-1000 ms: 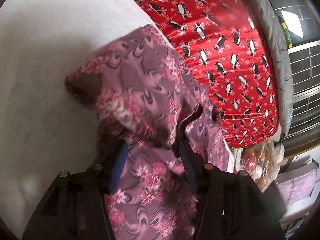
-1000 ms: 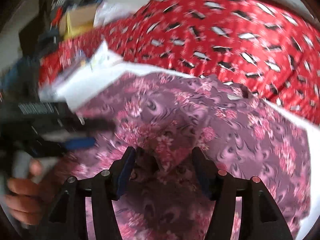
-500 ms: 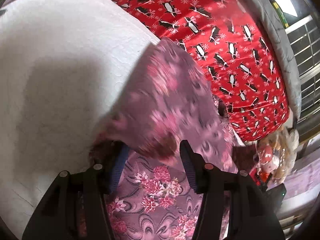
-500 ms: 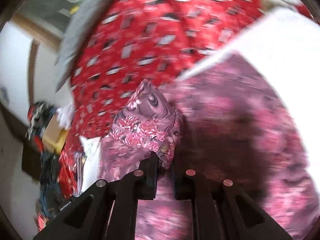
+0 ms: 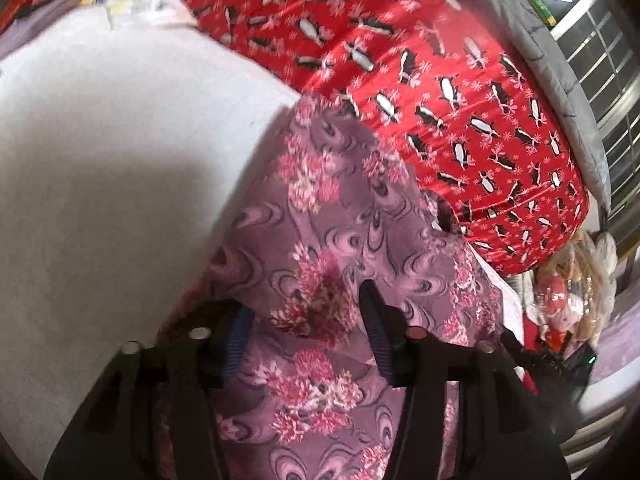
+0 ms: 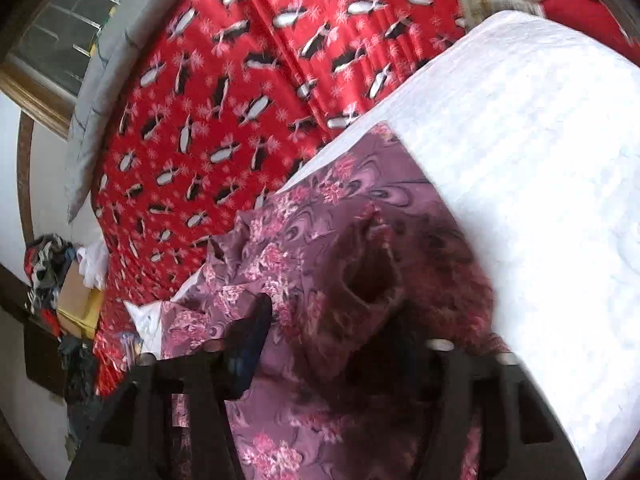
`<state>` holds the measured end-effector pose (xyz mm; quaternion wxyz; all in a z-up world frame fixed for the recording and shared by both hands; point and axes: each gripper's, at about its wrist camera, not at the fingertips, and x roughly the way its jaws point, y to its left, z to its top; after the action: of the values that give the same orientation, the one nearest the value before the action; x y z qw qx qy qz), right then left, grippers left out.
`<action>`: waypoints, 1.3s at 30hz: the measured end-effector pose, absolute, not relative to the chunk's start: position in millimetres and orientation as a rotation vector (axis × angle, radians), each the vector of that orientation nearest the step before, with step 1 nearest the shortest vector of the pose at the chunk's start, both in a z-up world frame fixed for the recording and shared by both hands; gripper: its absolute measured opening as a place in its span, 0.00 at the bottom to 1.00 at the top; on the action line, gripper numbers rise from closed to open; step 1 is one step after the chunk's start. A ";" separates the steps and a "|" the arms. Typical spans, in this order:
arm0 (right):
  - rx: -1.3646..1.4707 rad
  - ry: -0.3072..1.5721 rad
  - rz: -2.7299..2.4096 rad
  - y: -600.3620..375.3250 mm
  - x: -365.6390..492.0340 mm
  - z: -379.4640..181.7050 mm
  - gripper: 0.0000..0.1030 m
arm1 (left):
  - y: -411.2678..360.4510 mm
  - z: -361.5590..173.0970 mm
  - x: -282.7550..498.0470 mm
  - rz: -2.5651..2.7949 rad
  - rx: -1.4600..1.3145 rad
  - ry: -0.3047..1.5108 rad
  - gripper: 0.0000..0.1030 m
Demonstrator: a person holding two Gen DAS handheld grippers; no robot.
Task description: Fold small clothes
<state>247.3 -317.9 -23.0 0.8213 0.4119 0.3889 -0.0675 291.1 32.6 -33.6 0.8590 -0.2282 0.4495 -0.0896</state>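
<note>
left wrist: left gripper (image 5: 306, 330) spread over floral garment (image 5: 352, 216); right gripper (image 6: 320, 340) spread too.

We see the left gripper (image 5: 306, 330) as black angular plastic, blue ribbed pads (image 5: 237, 340) inside each finger, silver screw heads along the frame. The right gripper (image 6: 332, 344) matches it: black frame, one blue pad visible, pale round screws.
</note>
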 end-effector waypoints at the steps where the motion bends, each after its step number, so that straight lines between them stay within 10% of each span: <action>1: 0.872 0.822 -0.100 -318.5 253.2 -18.5 0.05 | 32.6 -31.8 290.5 -0.182 -0.465 0.933 0.32; 6: 0.893 0.600 -0.134 -343.1 237.2 11.0 0.05 | 33.6 -41.1 297.8 -0.179 -0.469 0.973 0.32; 10: 0.860 0.908 -0.233 -354.1 244.0 -45.8 0.06 | 31.2 -44.5 298.4 -0.175 -0.453 0.991 0.32; 16: 0.747 0.772 -0.197 -340.3 202.3 -3.7 0.16 | 17.1 -44.9 290.6 -0.164 -0.357 0.978 0.33; 26: 0.619 1.292 -0.015 -307.2 176.6 -28.5 0.13 | 18.9 -30.2 222.7 -0.293 -0.166 1.244 0.33; 31: 0.544 1.342 0.014 -305.9 104.0 -1.9 0.39 | 88.7 -14.8 168.2 -0.272 -0.173 1.326 0.42; 39: 0.628 1.356 0.000 -317.2 -16.8 -2.5 0.46 | 148.0 -31.8 91.6 -0.245 -0.243 1.467 0.45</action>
<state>-16.8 -317.2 -2.5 0.7337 0.2857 0.6165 0.0000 91.6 148.0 -31.8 0.7294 -0.1103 0.6660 -0.1110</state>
